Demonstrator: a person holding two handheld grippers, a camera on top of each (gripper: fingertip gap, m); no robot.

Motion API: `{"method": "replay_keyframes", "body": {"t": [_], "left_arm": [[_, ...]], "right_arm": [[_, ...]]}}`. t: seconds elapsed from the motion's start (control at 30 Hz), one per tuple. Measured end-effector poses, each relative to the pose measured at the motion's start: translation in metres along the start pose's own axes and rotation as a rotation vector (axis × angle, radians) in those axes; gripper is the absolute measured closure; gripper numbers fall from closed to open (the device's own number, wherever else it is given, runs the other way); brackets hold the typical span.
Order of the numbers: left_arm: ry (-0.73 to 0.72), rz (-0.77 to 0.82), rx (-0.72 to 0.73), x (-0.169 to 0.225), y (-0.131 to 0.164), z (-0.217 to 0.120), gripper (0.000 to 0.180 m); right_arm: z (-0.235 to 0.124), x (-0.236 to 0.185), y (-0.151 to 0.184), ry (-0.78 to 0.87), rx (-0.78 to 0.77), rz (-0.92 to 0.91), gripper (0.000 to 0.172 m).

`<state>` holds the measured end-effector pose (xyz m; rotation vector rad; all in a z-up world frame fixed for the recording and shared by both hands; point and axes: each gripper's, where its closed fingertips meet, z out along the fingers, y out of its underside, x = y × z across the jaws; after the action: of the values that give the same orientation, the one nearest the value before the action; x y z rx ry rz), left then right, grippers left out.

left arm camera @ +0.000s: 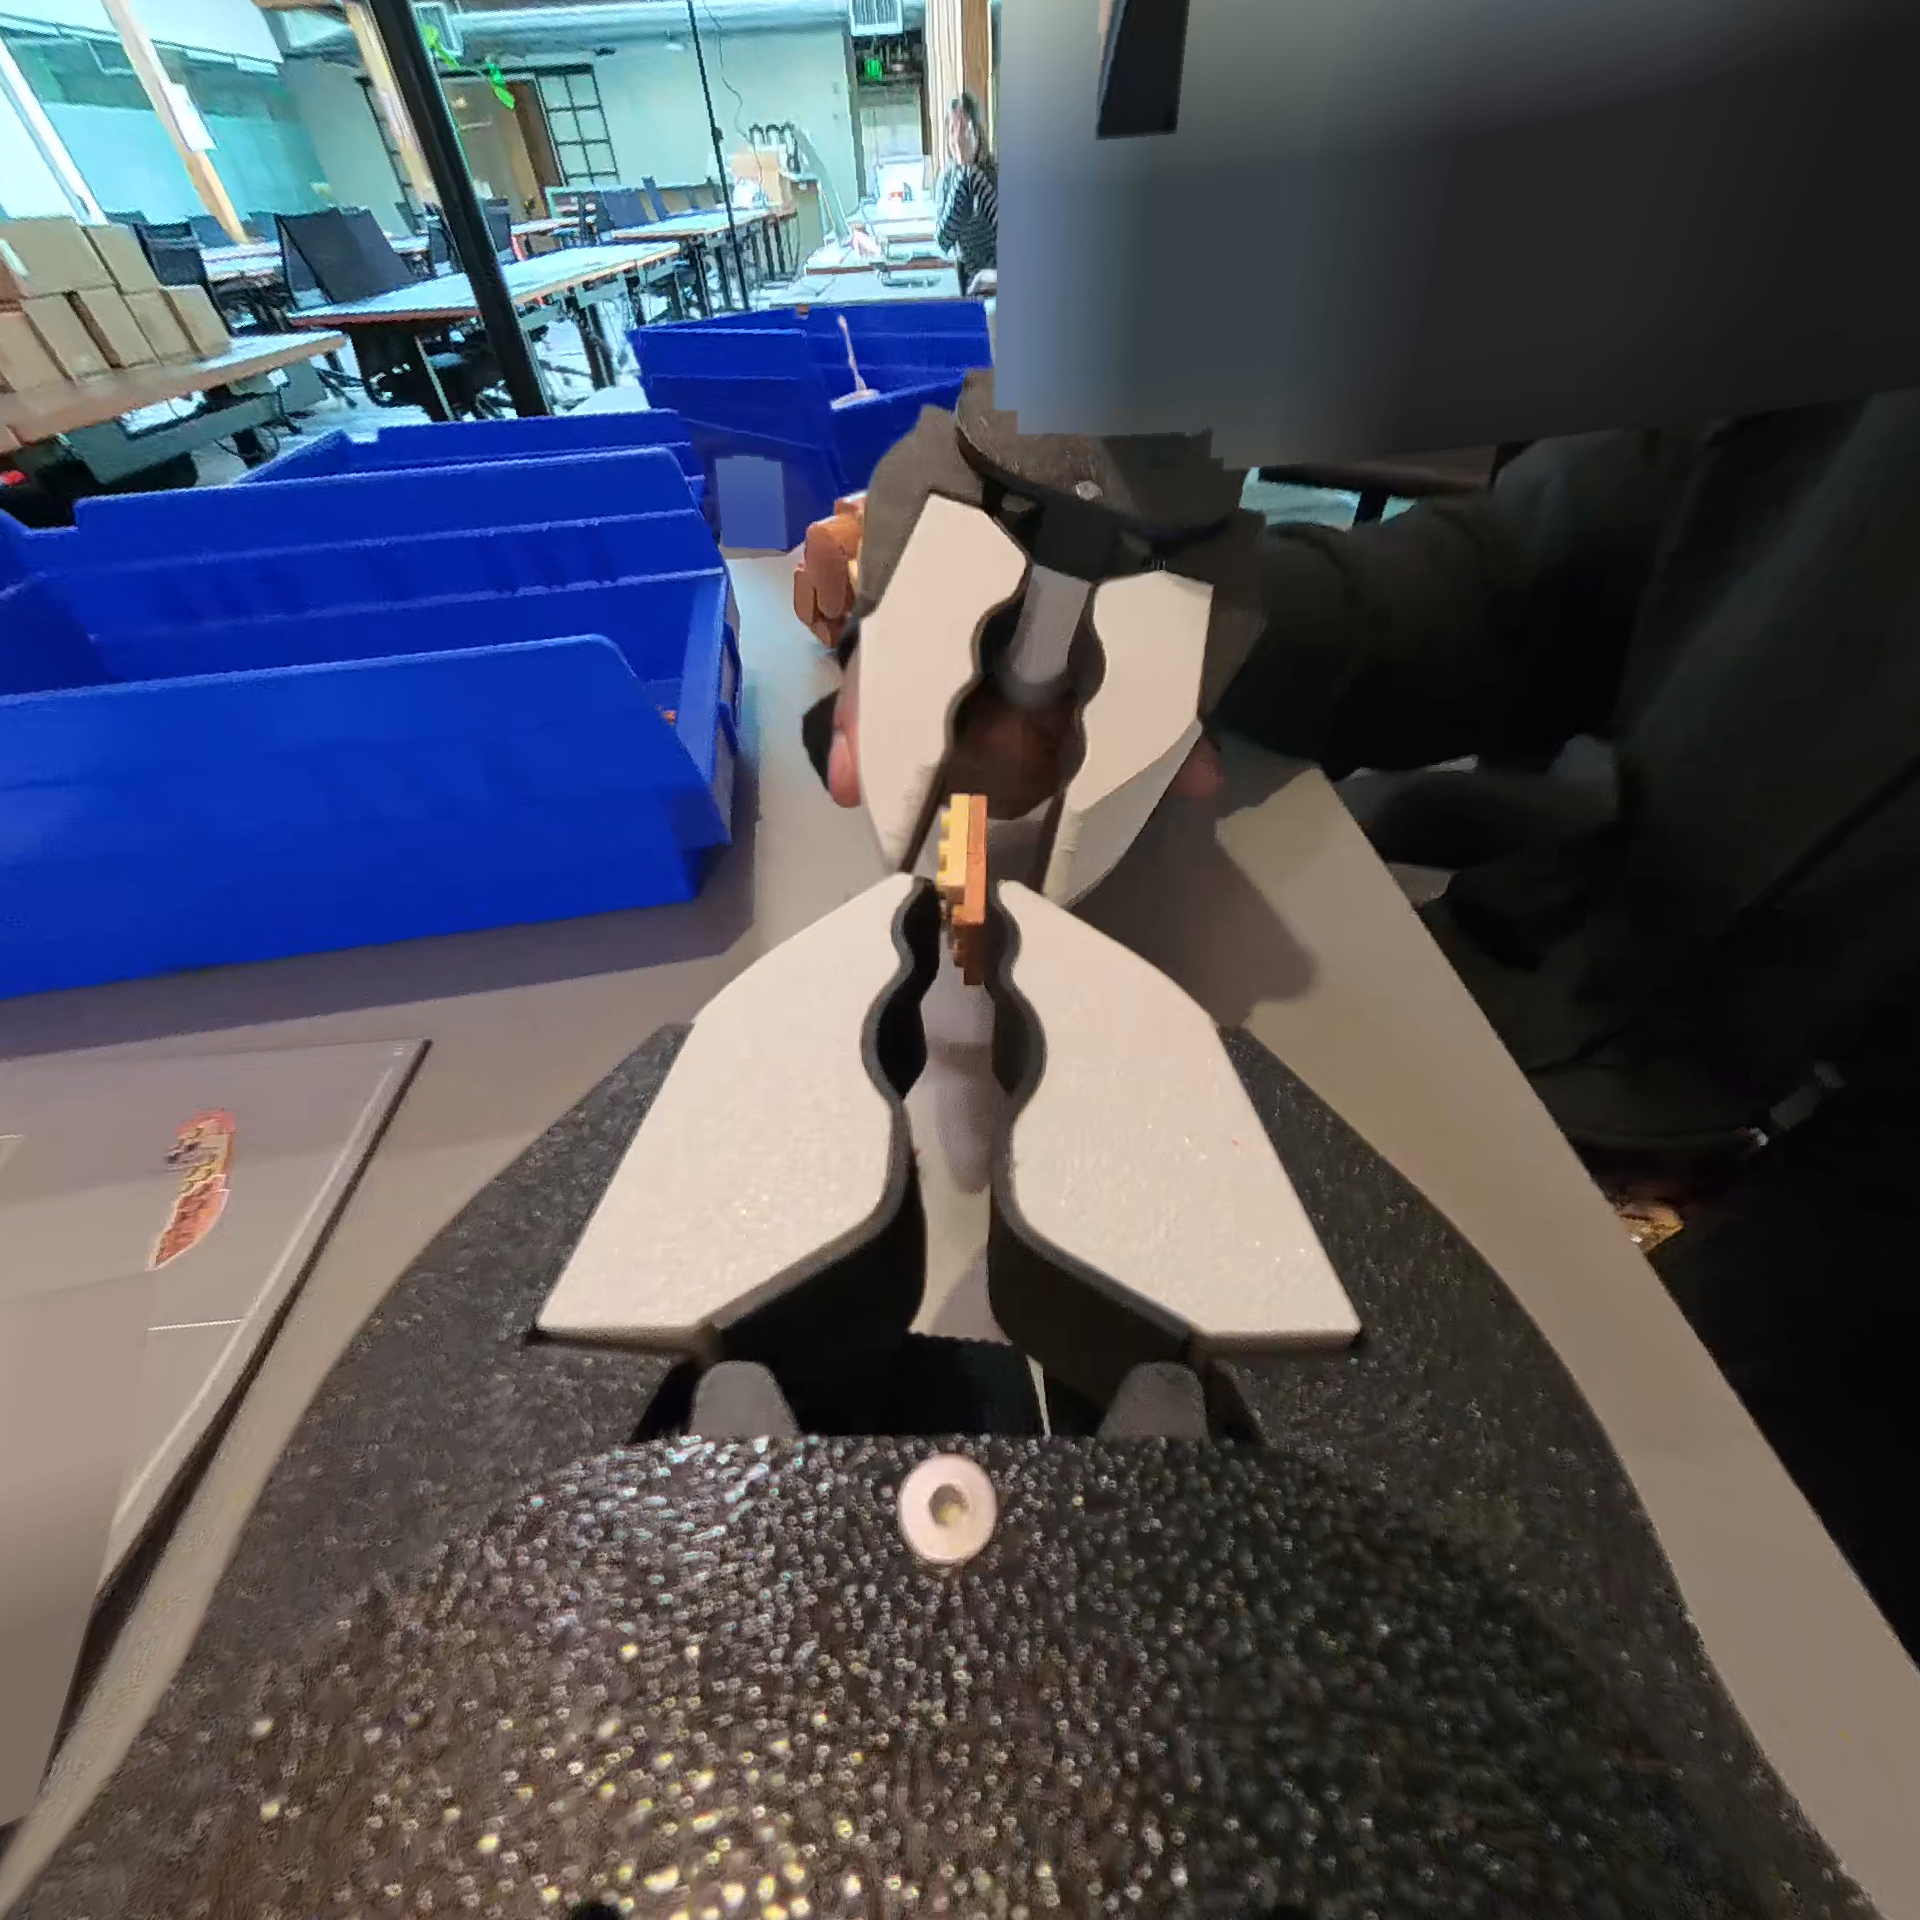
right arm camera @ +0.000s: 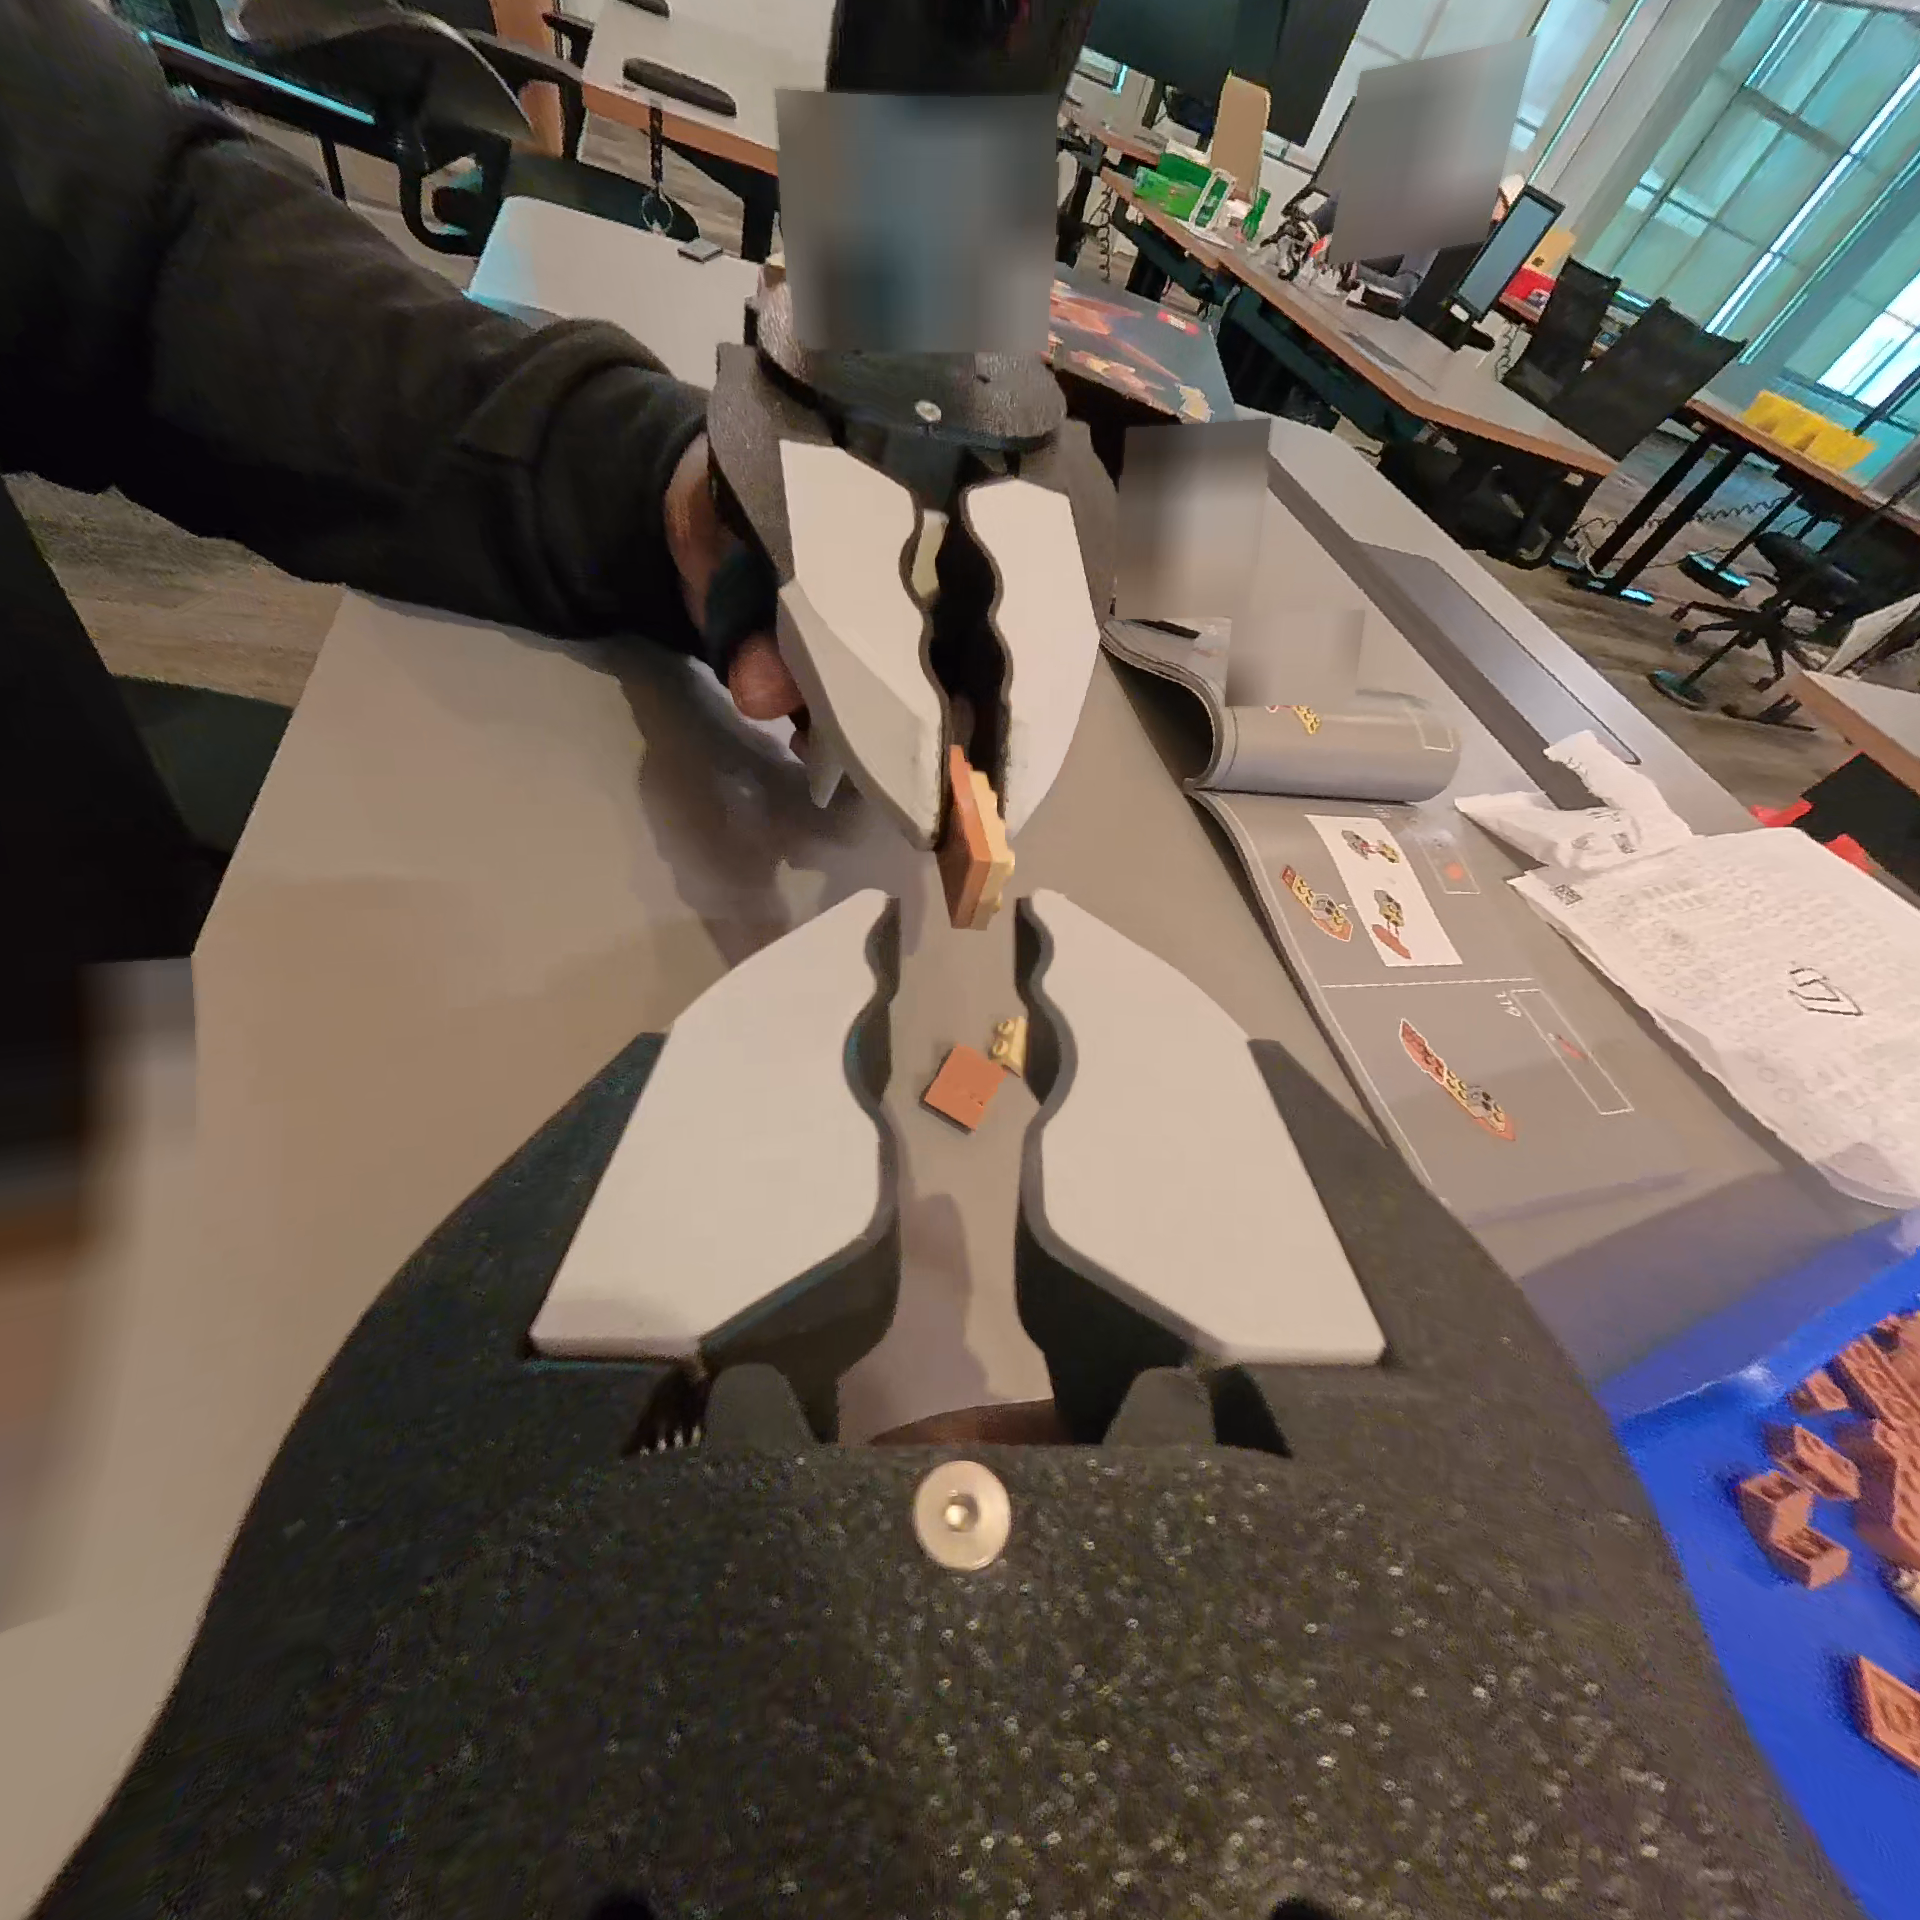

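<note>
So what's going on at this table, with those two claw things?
A person holds a claw in each hand, tips facing each other above a grey table. The left claw is clamped on a small brown and tan brick assembly. The right claw is open just in front of it, gripping nothing. Two loose small pieces lie on the table below, an open instruction booklet lies alongside, and blue bins stand nearby.

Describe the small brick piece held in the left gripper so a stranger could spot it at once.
Start at the grey table and find the two grippers meeting tip to tip above it. The left gripper pinches a thin orange-brown plate with a tan piece stuck on it. Unlike the loose orange tile and tan bit lying on the table, it hangs in the air.
</note>
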<state>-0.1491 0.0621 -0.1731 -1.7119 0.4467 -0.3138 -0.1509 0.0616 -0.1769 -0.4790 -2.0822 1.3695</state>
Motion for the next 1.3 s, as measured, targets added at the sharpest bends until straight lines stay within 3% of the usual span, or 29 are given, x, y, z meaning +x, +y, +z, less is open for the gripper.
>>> {"method": "replay_keyframes", "body": {"t": [0.07, 0.27, 0.3, 0.33, 0.4, 0.43, 0.47, 0.53, 0.63, 0.7, 0.83, 0.93, 1.03, 1.3], "left_arm": [[0.009, 0.008, -0.002, 0.001, 0.001, 0.001, 0.173], [-0.020, 0.139, -0.050, 0.004, 0.005, 0.002, 0.173], [-0.033, 0.147, -0.058, 0.003, 0.006, 0.002, 0.173], [-0.062, 0.170, -0.070, -0.002, 0.007, 0.001, 0.173], [-0.219, 0.270, -0.171, -0.028, 0.012, -0.015, 0.173], [-0.379, 0.331, -0.295, -0.056, 0.019, -0.036, 0.173], [-0.574, 0.380, -0.421, -0.087, 0.023, -0.068, 0.173], [-0.864, 0.307, -0.553, -0.126, 0.029, -0.133, 0.173], [-0.956, 0.201, -0.613, -0.139, 0.047, -0.167, 0.173], [-0.909, 0.269, -0.645, -0.135, 0.052, -0.158, 0.173], [-0.588, 0.511, -0.489, -0.088, 0.034, -0.089, 0.173], [-0.464, 0.710, -0.455, -0.058, 0.032, -0.058, 0.173], [-0.414, 0.823, -0.525, -0.049, 0.045, -0.049, 0.173], [-0.398, 0.831, -0.721, -0.059, 0.072, -0.061, 0.172]], "right_arm": [[0.000, 0.000, -0.002, -0.006, 0.013, 0.020, 0.162], [0.001, -0.003, 0.002, -0.025, 0.004, 0.007, 0.163], [0.002, -0.001, 0.004, -0.009, -0.009, 0.006, 0.158], [0.003, 0.001, 0.007, 0.013, -0.033, -0.007, 0.143], [0.003, 0.005, 0.016, 0.055, -0.088, -0.043, 0.139], [0.003, 0.007, 0.018, 0.072, -0.101, -0.053, 0.141], [0.003, 0.008, 0.019, 0.078, -0.106, -0.049, 0.143], [0.004, 0.010, 0.021, 0.085, -0.116, -0.034, 0.146], [0.006, 0.009, 0.023, 0.087, -0.130, -0.045, 0.149], [0.007, 0.009, 0.024, 0.092, -0.142, -0.059, 0.149], [0.009, 0.009, 0.029, 0.096, -0.167, -0.065, 0.147], [0.009, 0.009, 0.030, 0.089, -0.164, -0.050, 0.143], [0.010, 0.009, 0.031, 0.087, -0.170, -0.050, 0.143], [0.009, 0.008, 0.032, 0.089, -0.182, -0.051, 0.143]]}}
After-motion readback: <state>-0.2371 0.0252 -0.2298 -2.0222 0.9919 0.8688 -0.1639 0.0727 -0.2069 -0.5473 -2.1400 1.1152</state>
